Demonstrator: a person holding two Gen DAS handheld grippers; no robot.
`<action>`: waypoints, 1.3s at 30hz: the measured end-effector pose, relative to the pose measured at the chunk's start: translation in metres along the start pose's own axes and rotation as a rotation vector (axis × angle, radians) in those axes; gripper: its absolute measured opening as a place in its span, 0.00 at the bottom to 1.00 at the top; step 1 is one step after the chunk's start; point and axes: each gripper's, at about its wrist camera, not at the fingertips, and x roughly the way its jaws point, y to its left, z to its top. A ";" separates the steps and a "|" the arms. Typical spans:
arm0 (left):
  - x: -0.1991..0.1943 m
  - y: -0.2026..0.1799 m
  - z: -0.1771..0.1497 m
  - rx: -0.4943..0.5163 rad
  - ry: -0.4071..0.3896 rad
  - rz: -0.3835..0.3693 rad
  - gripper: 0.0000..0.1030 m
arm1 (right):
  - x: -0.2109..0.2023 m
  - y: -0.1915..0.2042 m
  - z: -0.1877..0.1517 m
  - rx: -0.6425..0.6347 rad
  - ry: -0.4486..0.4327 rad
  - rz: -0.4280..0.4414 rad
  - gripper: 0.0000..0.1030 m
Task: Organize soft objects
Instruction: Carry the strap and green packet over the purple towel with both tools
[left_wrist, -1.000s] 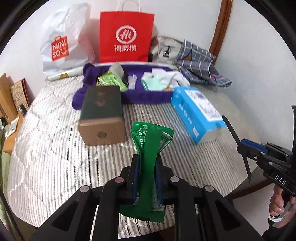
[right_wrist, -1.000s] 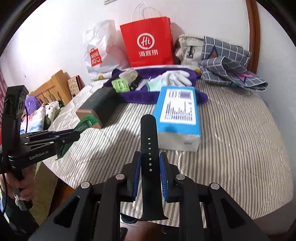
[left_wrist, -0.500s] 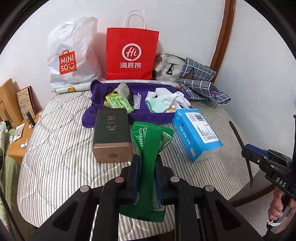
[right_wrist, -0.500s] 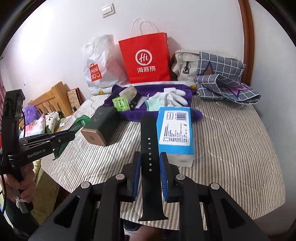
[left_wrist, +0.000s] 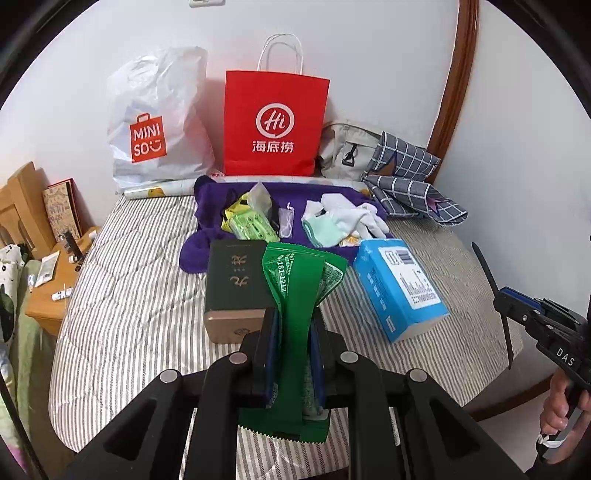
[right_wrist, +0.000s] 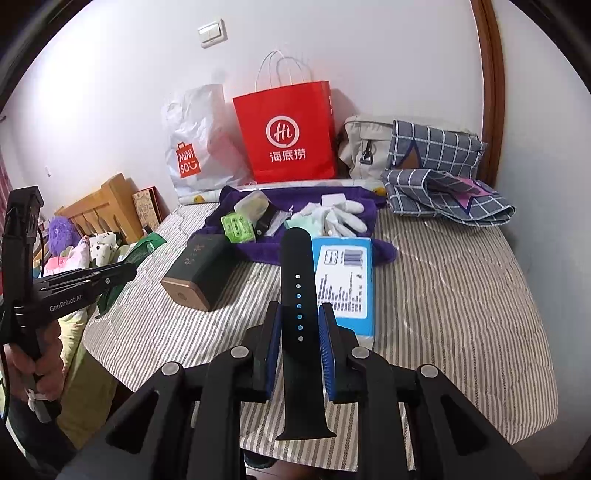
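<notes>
Clamped in the left gripper, low at centre, is a crinkled green foil sachet; a smooth black rubber strap is pinched by the right gripper. Since earlier, more wall is seen above the striped quilt. Only the right view shows a light switch.

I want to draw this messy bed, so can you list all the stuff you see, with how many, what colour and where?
paper bag: 1, red, against wall
plastic bag: 1, white, left of red bag
checked cloth: 1, grey, back right
towel: 1, purple, mid bed
gloves: white, on towel; count unclear
box: 1, dark green, on bed
tissue pack: 1, blue, right of box
sachet: 1, green, in left gripper
watch strap: 1, black, in right gripper
</notes>
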 end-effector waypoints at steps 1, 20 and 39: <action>-0.002 0.000 0.002 0.003 -0.004 0.005 0.15 | -0.001 0.000 0.002 0.001 -0.002 0.001 0.19; -0.023 -0.012 0.046 0.037 -0.087 -0.002 0.15 | -0.023 -0.014 0.032 0.019 -0.067 -0.022 0.19; -0.003 -0.010 0.066 0.027 -0.078 -0.027 0.15 | -0.005 -0.011 0.064 0.010 -0.083 -0.038 0.19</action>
